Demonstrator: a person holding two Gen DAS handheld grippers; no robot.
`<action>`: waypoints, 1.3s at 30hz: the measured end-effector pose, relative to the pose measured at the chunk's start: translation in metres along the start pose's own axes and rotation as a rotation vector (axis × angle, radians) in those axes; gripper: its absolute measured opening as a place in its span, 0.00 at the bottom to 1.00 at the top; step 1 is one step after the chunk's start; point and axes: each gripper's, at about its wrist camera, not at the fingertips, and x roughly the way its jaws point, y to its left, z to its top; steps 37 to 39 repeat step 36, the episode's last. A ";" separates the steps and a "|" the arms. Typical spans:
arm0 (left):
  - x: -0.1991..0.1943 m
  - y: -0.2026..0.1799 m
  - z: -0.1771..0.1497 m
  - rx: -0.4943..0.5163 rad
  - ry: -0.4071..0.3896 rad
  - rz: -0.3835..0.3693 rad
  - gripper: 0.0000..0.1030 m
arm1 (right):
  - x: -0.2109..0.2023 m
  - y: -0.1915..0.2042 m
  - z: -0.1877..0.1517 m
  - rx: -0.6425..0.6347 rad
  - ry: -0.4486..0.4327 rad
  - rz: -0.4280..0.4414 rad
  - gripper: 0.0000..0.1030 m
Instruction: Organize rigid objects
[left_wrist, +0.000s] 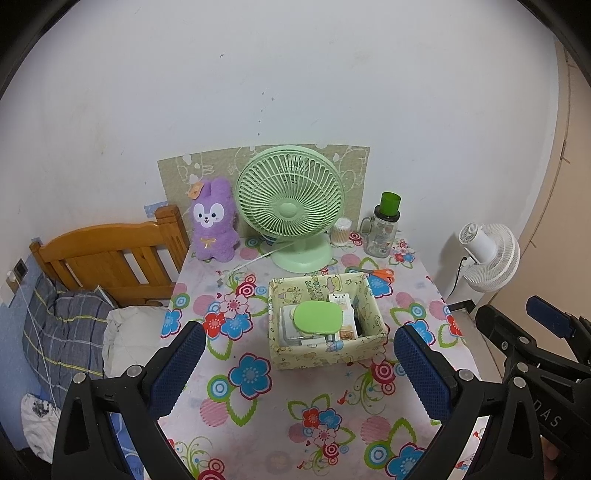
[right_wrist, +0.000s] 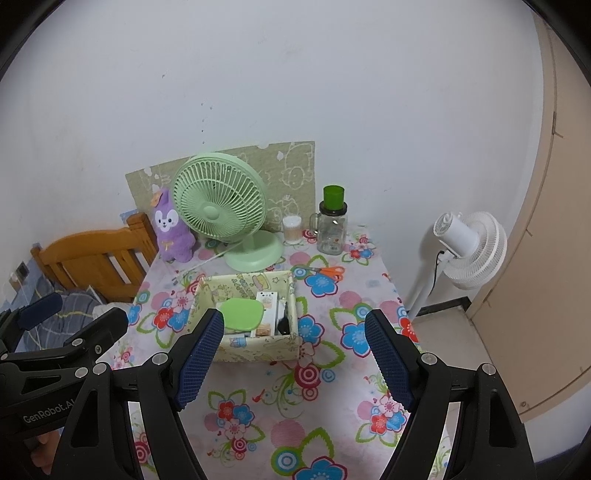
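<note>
Both wrist views are evenly and softly lit, apparently from overhead room light — no bright window or lamp shows. The white wall reads as a flat, slightly grey wash. Shadows are faint: a soft one falls behind the white standing fan at about 9 o'clock of it, and a thin one under the green desk fan. There is no glare. Fisheye distortion bends the door edge at 3 o'clock, and black vignetting fills the corners. The centre is sharp; print inside the patterned box is too small to read.
</note>
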 end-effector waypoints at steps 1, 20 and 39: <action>0.000 0.000 0.000 0.000 0.000 0.000 1.00 | 0.000 0.000 0.000 -0.001 -0.001 -0.001 0.79; 0.001 0.004 0.000 -0.002 0.008 -0.004 1.00 | 0.003 0.003 0.000 -0.004 0.010 -0.001 0.79; 0.005 0.006 0.000 -0.004 0.017 -0.003 1.00 | 0.009 0.004 0.001 -0.009 0.021 0.008 0.79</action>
